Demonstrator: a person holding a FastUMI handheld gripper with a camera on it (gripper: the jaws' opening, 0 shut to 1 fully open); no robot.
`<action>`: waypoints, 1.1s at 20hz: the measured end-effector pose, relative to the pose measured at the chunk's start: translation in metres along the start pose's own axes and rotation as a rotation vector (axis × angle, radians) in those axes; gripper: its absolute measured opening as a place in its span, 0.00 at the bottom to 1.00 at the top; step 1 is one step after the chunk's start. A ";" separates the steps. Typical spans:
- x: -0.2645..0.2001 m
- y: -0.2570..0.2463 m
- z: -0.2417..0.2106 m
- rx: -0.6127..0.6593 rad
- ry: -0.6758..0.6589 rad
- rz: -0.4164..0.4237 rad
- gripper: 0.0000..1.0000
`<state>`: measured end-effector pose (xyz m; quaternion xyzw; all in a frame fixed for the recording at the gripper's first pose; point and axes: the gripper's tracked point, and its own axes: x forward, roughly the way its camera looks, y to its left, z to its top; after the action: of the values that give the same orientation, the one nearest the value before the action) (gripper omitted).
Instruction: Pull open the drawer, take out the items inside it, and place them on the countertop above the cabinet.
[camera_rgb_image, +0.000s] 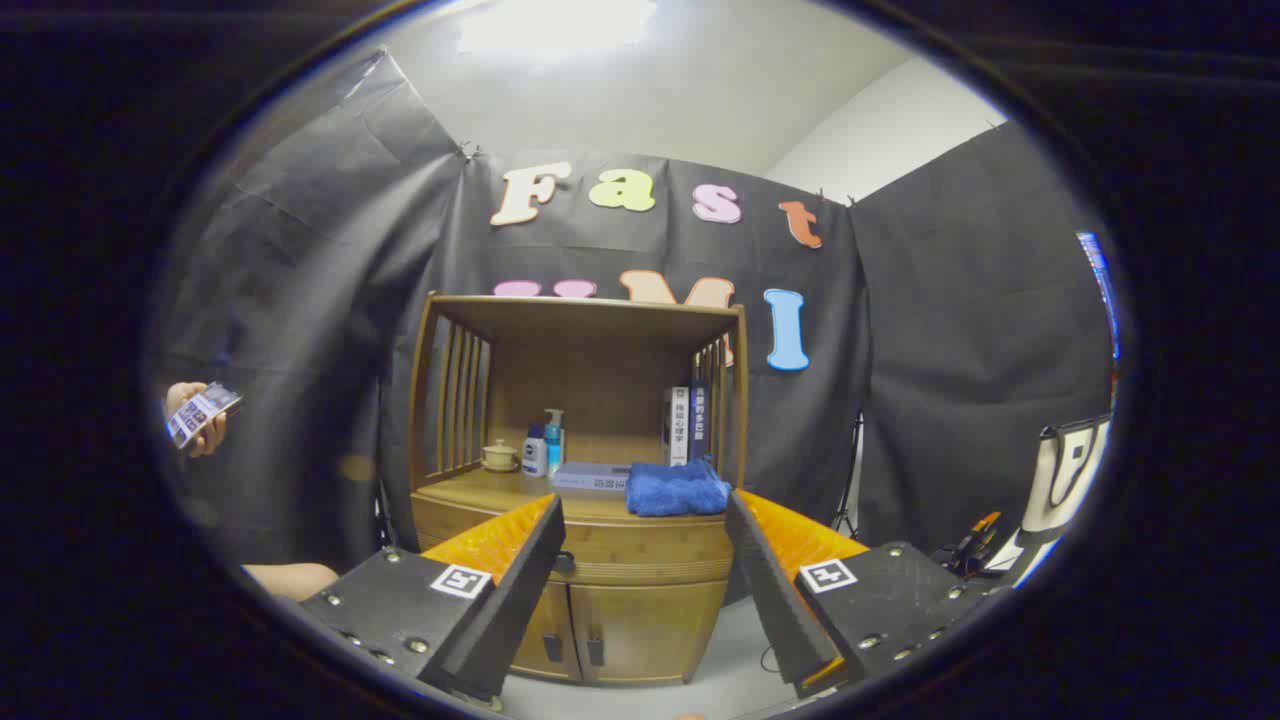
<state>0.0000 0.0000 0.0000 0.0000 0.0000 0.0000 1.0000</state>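
Approach step judged: the drawer (640, 548) is seen shut, nothing taken out yet. The gripper (645, 560) is held well back from the cabinet (640, 620), fingers spread wide apart and empty, the drawer front framed between them. A small dark knob (566, 563) is seen on the drawer front, just beside the left finger's inner edge; two door handles are seen lower on the cabinet doors.

Next move judged: the fingers to be brought in and closed on the knob, then a straight pull outward. Drawer contents are hidden, cannot be told.

On the counter (480, 490) a small cup (499, 456), two bottles (543, 445), a flat box (591, 477), a folded blue towel (678, 488) and upright books (689, 425) are already seen, so free space is limited to the left front.

Writing: book spines carry print, too small to be read. Square coded markers are seen on both fingers. A hand (197, 418) holding a phone is seen off to the left.
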 end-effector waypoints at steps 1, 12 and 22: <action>-0.002 0.001 0.000 -0.003 0.005 -0.004 0.97; 0.025 0.042 -0.020 -0.007 0.070 0.069 0.97; 0.067 0.063 -0.030 0.013 0.073 0.112 0.97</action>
<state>0.0671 0.0632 -0.0296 0.0065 0.0367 0.0558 0.9977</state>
